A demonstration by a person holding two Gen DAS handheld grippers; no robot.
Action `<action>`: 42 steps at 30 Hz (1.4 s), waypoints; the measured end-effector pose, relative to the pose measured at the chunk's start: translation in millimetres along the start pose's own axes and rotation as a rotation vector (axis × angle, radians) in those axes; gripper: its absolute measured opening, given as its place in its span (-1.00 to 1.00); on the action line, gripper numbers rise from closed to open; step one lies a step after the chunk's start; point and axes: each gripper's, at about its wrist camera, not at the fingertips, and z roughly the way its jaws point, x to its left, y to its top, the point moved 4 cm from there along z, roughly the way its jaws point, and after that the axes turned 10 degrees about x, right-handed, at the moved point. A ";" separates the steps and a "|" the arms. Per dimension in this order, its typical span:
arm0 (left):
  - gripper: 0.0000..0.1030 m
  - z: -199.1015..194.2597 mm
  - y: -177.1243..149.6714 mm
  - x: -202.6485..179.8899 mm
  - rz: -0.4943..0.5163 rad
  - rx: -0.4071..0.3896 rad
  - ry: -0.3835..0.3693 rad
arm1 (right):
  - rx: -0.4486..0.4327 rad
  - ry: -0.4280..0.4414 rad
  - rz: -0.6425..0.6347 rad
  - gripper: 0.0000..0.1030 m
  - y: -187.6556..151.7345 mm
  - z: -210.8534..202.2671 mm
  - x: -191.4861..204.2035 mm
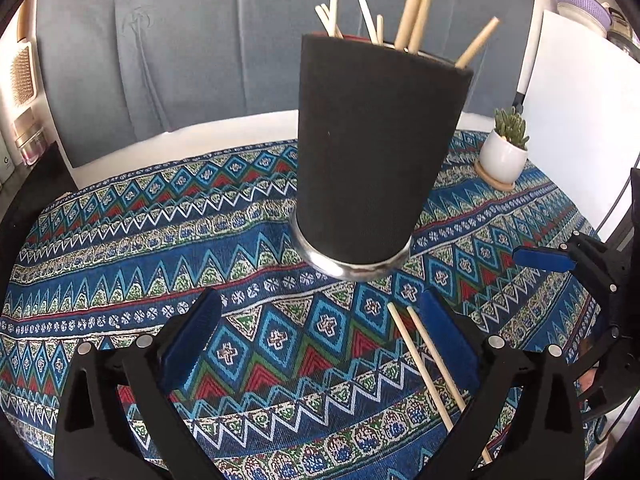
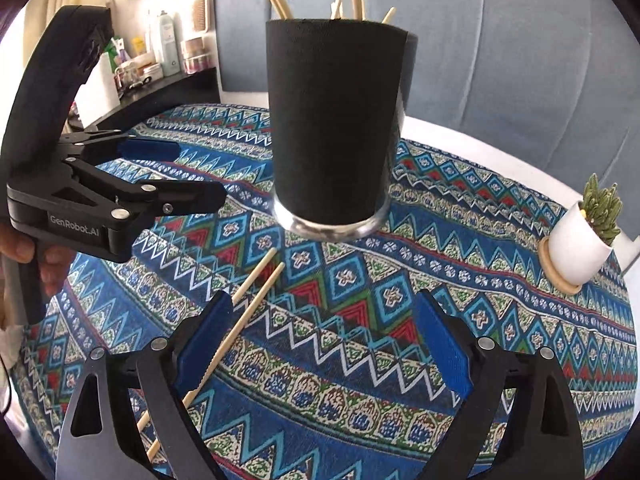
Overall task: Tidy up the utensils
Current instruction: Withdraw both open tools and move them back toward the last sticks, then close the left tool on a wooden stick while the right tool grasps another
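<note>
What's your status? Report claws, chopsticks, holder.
Left claw open, empty. Right claw open, empty. Two chopsticks loose on the cloth, in front of the black holder. Holder upright, sticks inside. Path clear.

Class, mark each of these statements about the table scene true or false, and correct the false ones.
1. Two chopsticks lie on the patterned cloth. True.
2. The black holder is empty. False: sticks stand in it.
3. The left gripper is clamped on a chopstick. False: it is open, holding nothing.
4. A potted plant sits on a wooden coaster. True.
5. The right gripper is open. True.
</note>
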 end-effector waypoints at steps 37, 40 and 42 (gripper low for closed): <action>0.89 31.8 -41.1 -29.6 0.168 0.201 -0.033 | 0.136 0.061 -0.022 0.86 -40.7 20.8 23.4; 0.89 29.8 -43.1 -27.3 0.173 0.212 -0.035 | 0.148 0.071 -0.040 0.86 -45.6 17.9 22.3; 0.89 27.6 -46.3 -26.6 0.176 0.206 -0.039 | 0.146 0.081 -0.055 0.85 -47.9 16.7 22.3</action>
